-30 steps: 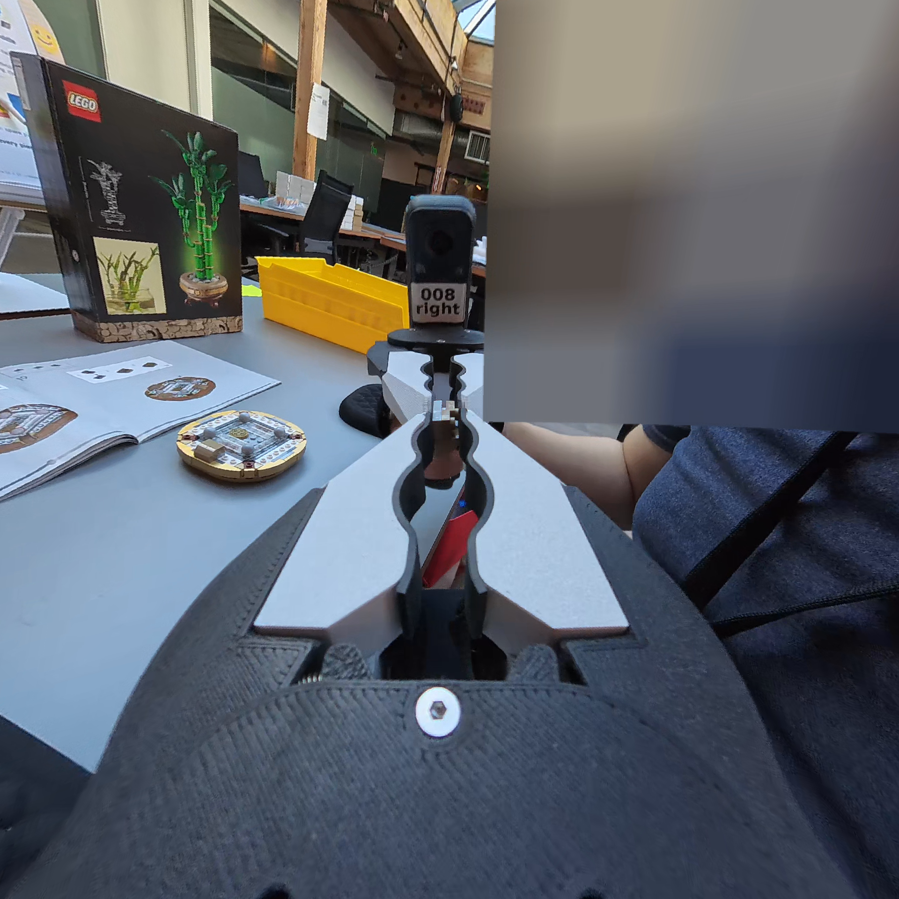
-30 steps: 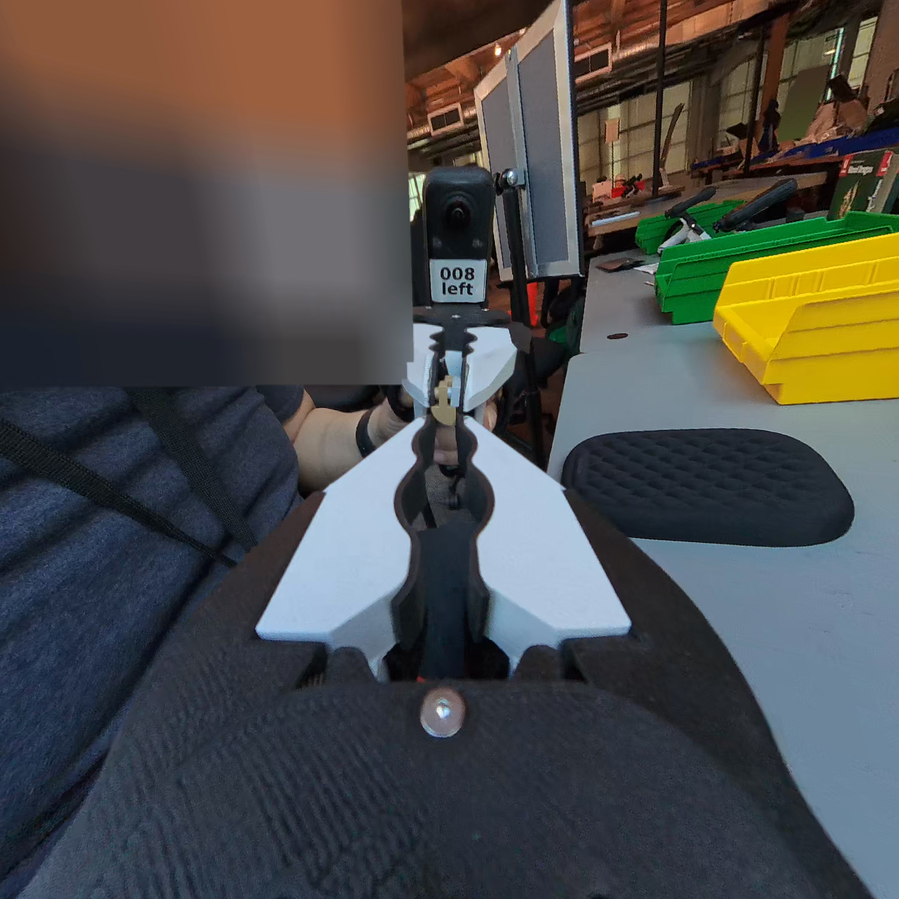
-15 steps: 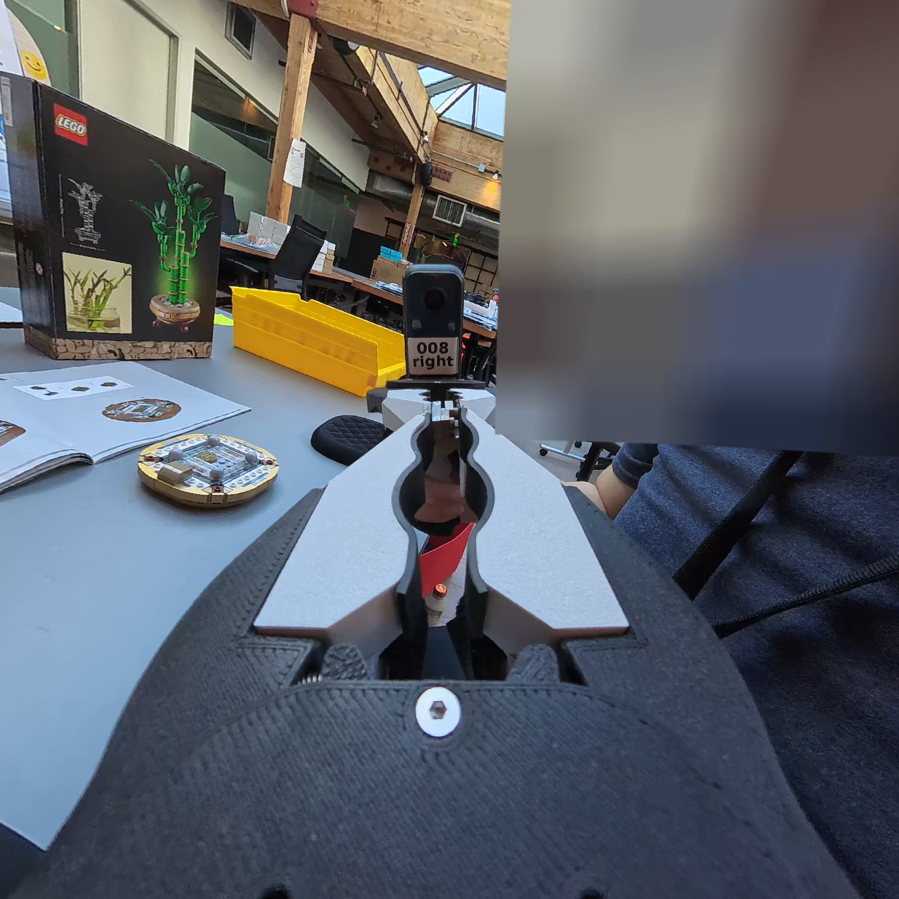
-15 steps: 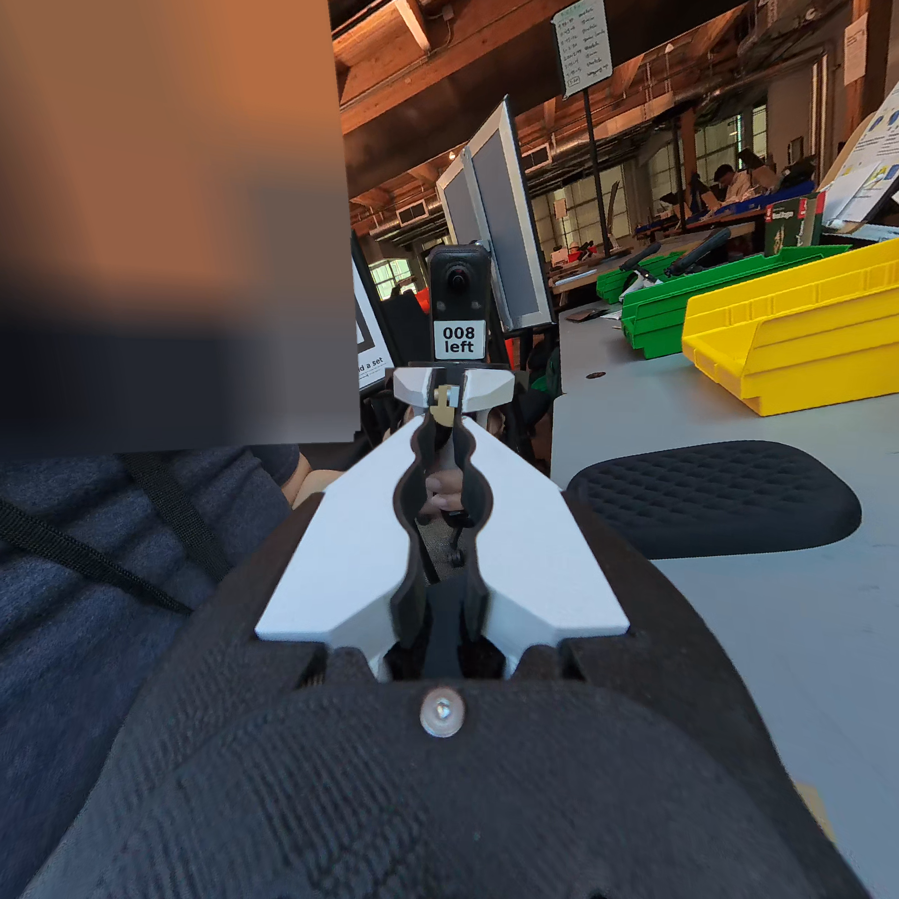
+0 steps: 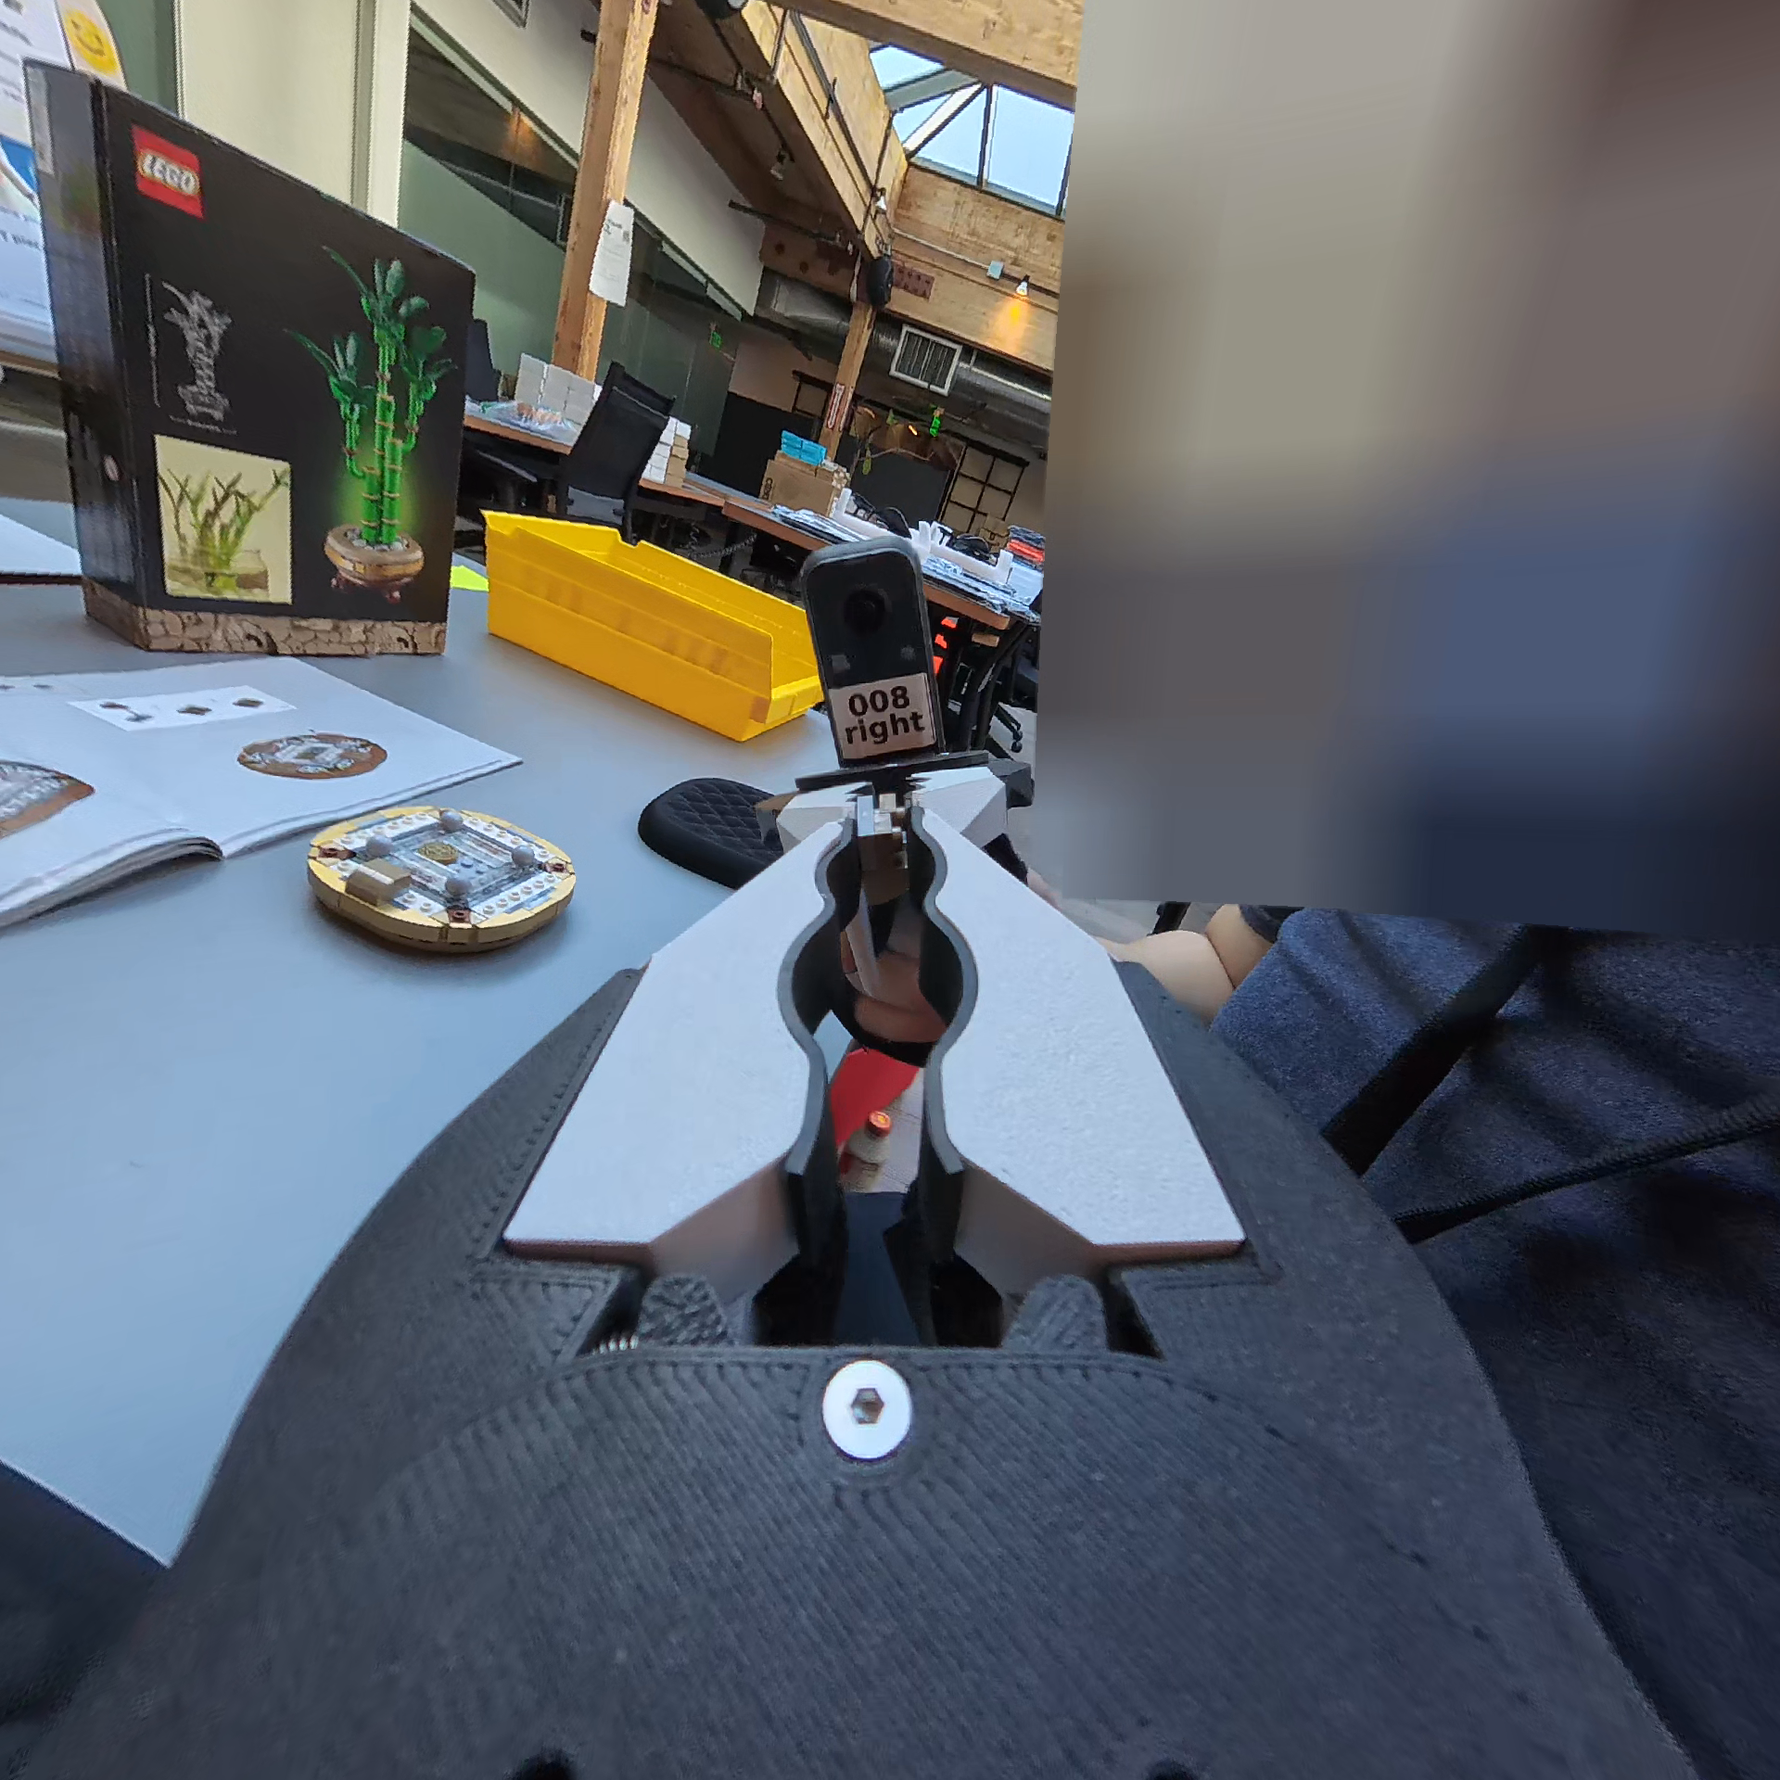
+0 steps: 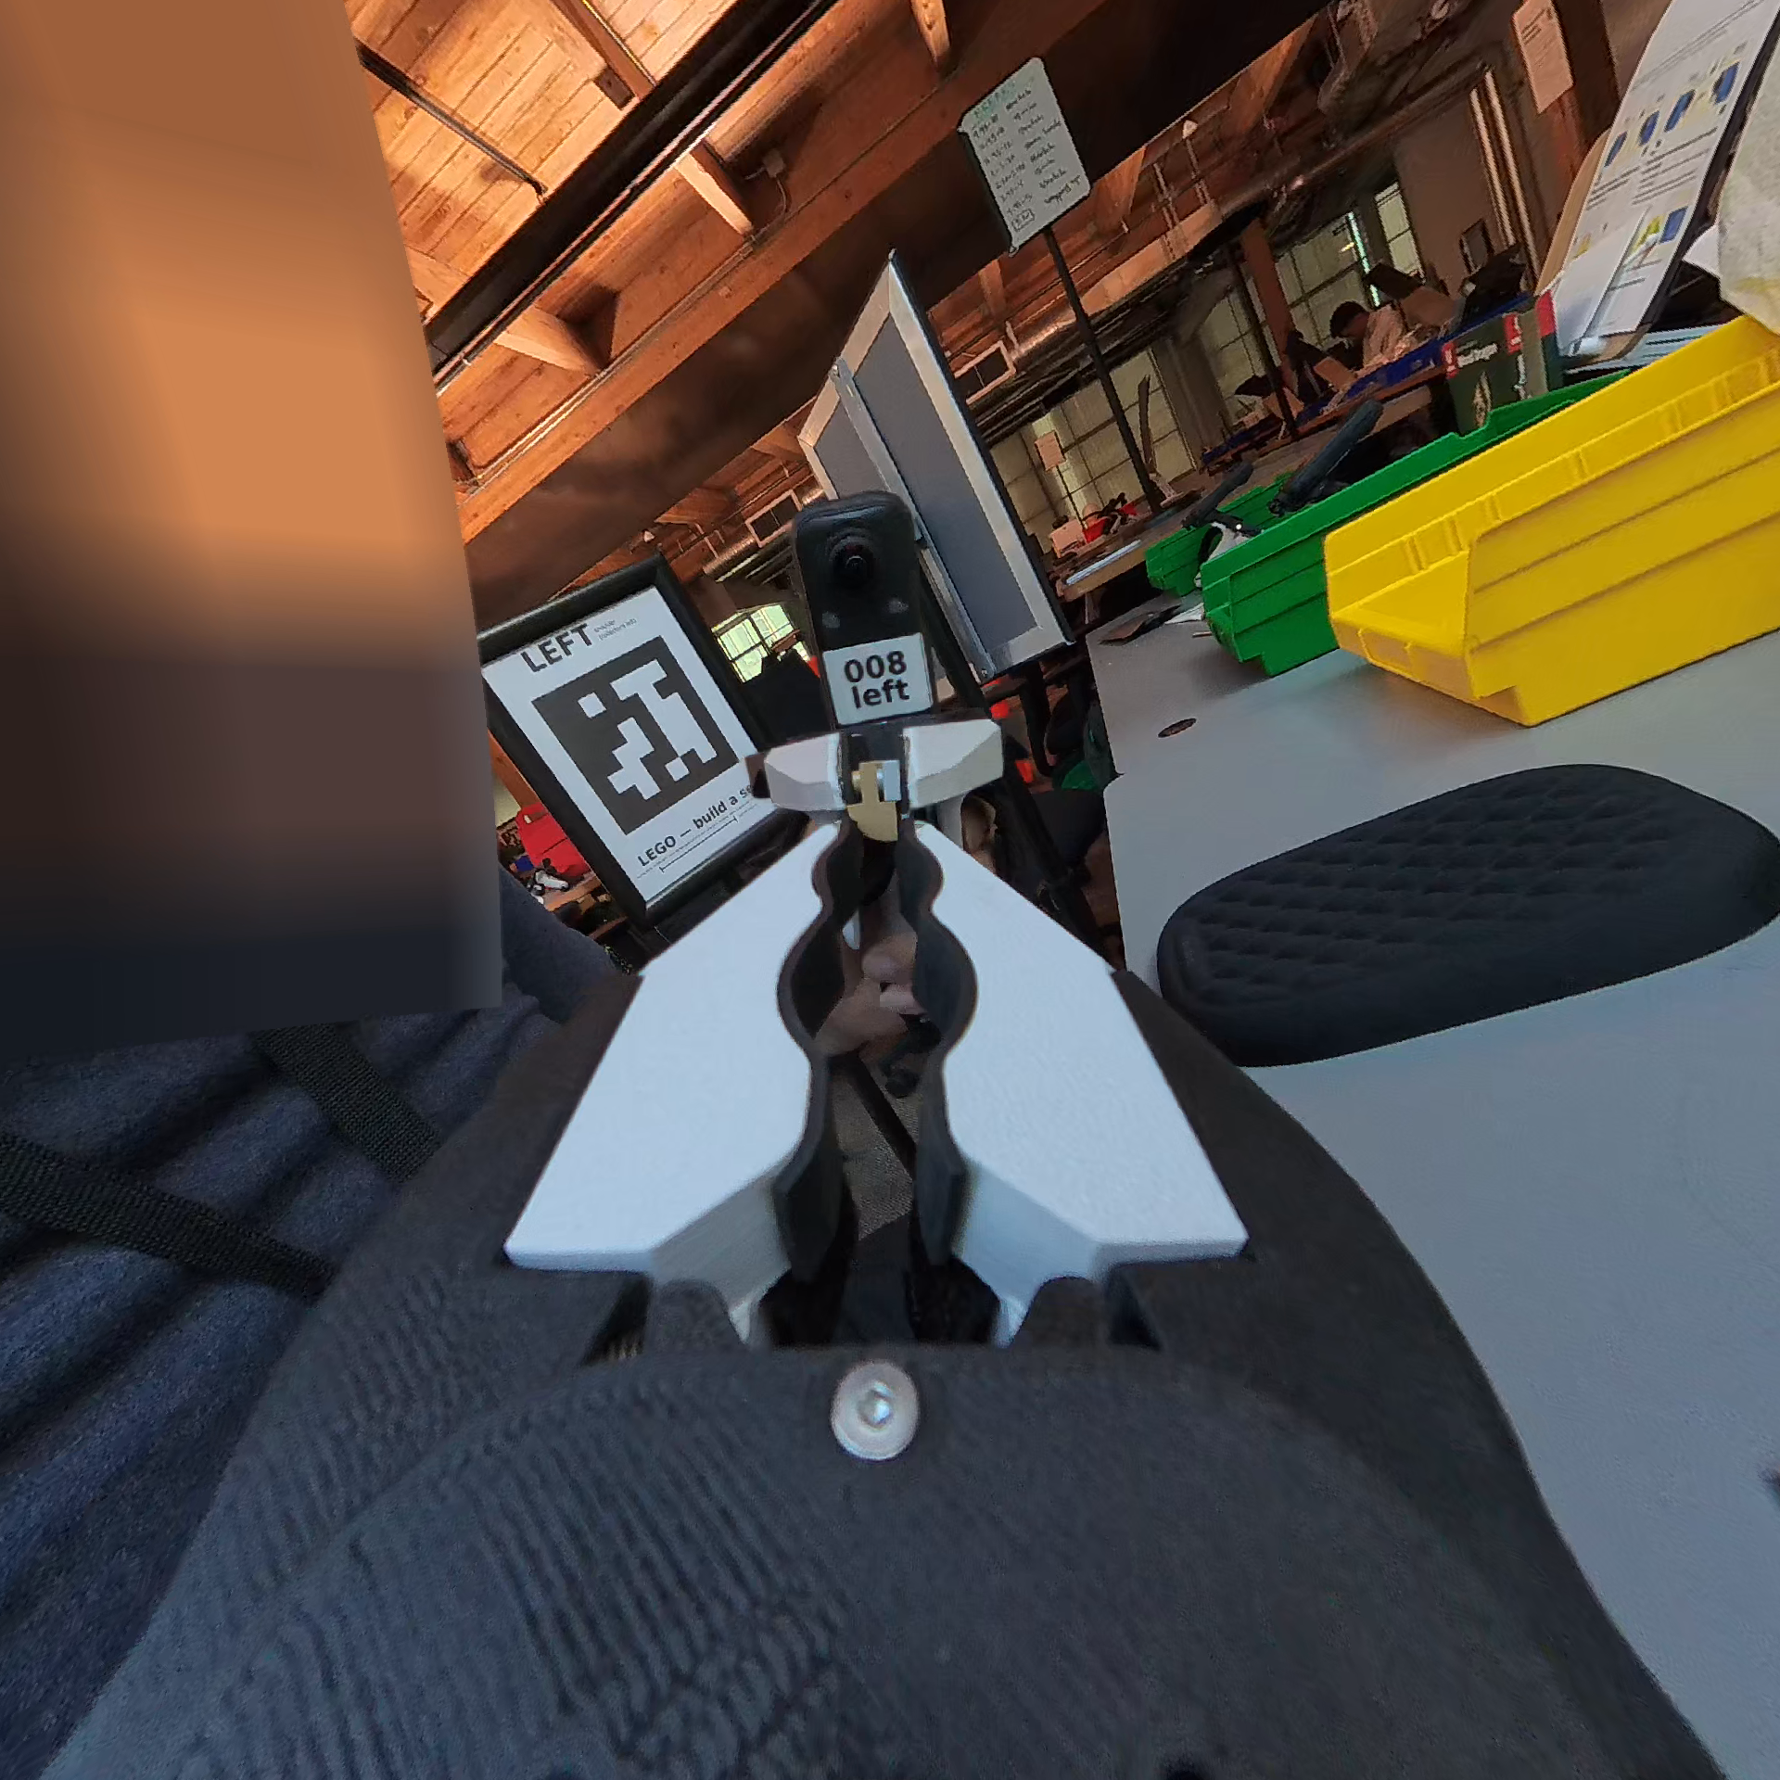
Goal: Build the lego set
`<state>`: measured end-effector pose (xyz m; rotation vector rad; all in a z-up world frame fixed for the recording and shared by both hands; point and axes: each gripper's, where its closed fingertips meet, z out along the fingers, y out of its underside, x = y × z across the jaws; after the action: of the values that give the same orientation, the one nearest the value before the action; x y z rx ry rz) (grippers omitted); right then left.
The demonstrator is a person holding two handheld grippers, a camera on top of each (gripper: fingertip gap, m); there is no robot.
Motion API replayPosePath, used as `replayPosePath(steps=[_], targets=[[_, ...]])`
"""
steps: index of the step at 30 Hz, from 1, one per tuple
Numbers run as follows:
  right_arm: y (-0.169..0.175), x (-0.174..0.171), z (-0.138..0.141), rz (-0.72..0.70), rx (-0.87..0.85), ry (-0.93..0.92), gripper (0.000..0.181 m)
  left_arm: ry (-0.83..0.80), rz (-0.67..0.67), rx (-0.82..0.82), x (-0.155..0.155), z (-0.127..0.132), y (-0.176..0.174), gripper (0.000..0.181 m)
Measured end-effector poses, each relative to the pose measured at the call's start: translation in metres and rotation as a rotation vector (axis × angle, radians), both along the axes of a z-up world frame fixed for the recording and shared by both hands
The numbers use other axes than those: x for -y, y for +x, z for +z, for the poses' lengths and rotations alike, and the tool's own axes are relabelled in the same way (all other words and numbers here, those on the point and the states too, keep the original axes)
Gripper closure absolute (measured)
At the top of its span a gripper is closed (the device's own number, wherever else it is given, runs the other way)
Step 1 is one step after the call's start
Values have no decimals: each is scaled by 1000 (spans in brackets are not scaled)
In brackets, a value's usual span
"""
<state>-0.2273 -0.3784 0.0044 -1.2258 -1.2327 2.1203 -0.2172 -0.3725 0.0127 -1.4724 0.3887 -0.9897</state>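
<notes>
Grippers [image 5: 881,848] tip-to-tip, seemingly pinching bricks [image 6: 875,804].

The round lego base [image 5: 441,876] is lying on the table [image 5: 241,1108], just before the open booklet [image 5: 193,771]; the box [image 5: 260,424] is standing behind the booklet; the bin [image 5: 645,626] is sitting right of the box.

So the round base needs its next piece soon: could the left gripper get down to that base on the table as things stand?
Probably not at once. The left gripper is shut on a small tan piece that meets the right gripper's tips. The round base lies bare to its left, nothing blocking the way.
</notes>
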Motion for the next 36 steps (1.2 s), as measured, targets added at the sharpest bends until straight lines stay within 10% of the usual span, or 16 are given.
replayPosePath(steps=[36], targets=[[3, -10, 6, 108, 48, 124, 175, -89, -30, -97, -3, -9, 7, 174]])
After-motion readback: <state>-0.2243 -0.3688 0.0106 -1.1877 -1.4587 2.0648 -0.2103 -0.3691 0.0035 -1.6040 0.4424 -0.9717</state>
